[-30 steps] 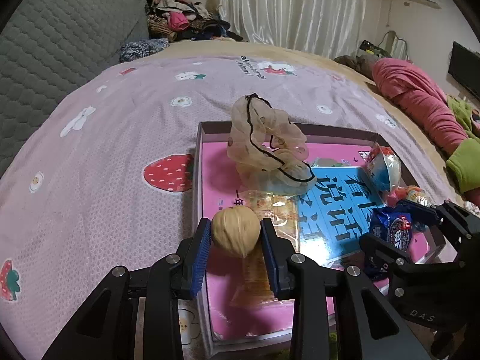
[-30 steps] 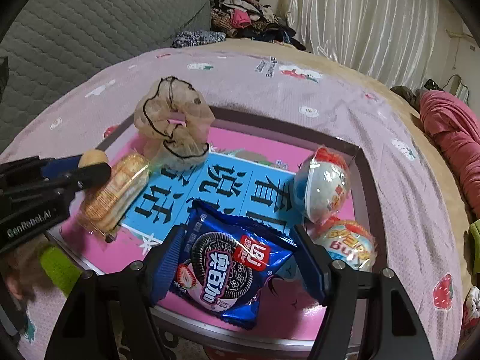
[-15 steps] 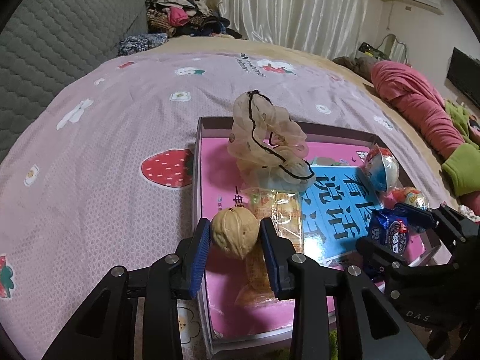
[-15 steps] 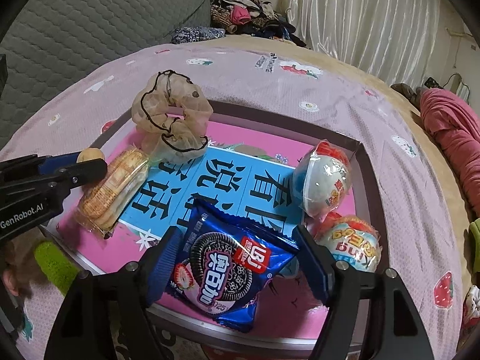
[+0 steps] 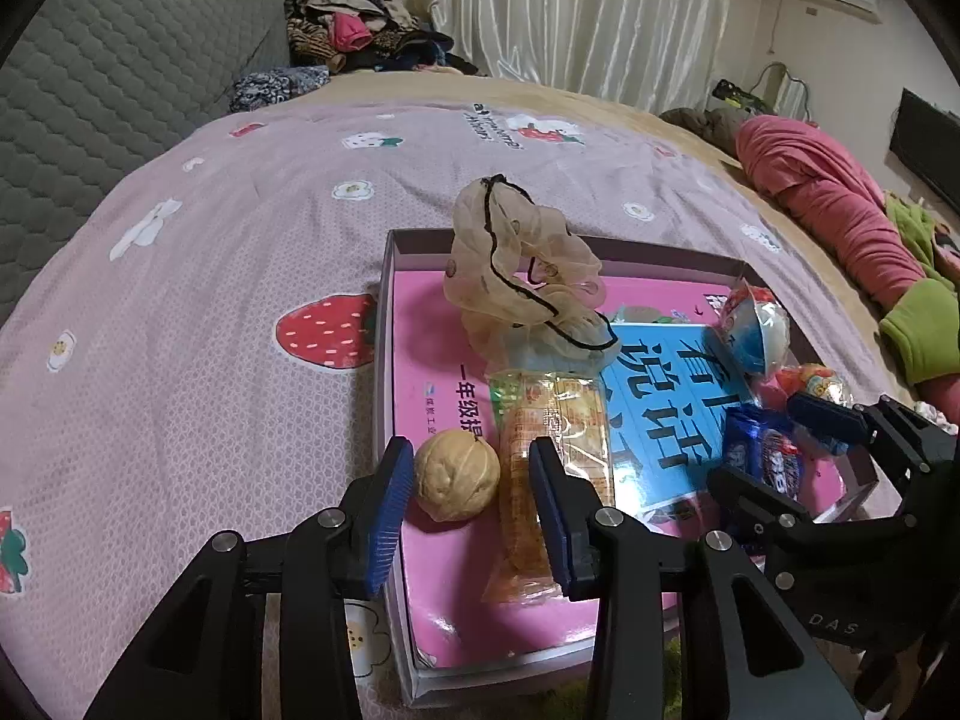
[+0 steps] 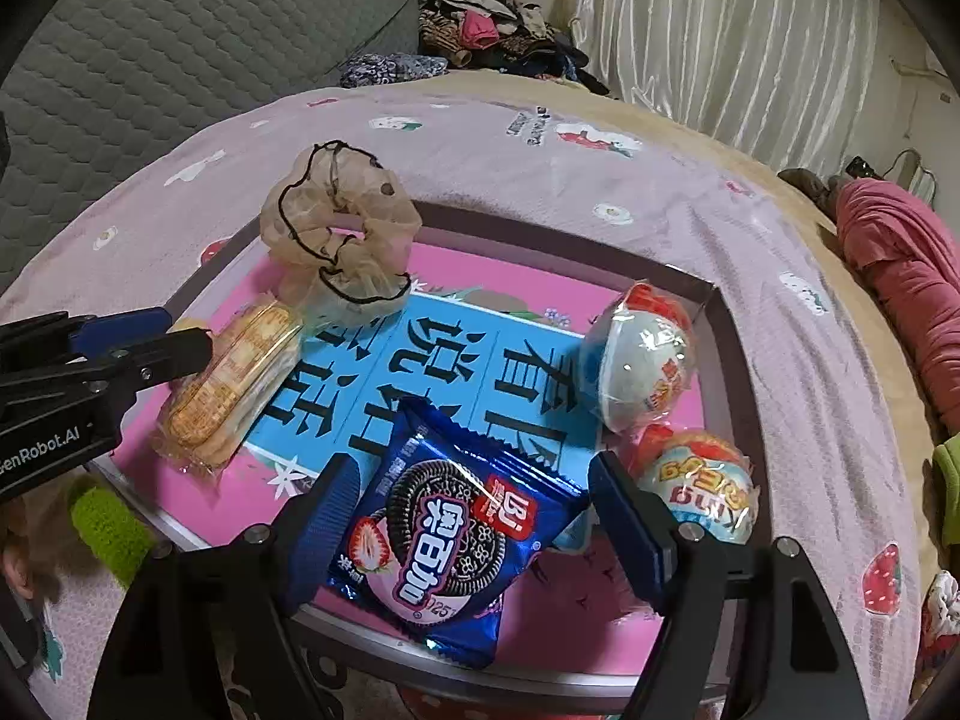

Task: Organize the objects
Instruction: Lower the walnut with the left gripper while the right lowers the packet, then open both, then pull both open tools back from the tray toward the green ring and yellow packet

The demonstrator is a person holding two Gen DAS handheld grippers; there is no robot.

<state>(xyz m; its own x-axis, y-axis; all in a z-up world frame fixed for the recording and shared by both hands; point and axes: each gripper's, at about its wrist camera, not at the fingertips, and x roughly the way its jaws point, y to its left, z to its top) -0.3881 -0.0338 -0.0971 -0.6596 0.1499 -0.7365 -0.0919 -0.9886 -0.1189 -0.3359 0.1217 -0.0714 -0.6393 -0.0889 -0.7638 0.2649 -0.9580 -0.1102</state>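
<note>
A shallow tray (image 5: 384,324) lined with a pink and blue book lies on the bedspread (image 5: 198,276). The left gripper (image 5: 471,483) has just been opening: its jaws stand apart around the walnut (image 5: 457,474), which rests on the tray near its left edge, touching or almost touching the left pad and clear of the right one. Just right of the walnut lies a long cracker pack (image 5: 549,456), and behind it, toward the far left corner, a beige scrunchie (image 5: 522,276) stands up. The right gripper (image 6: 474,525) has also just been opening; its jaws straddle the blue cookie pack (image 6: 450,534) at the tray's near edge, neither pad visibly pressing it. Two wrapped toy eggs (image 6: 645,354) sit along the right edge, one behind the other.
</note>
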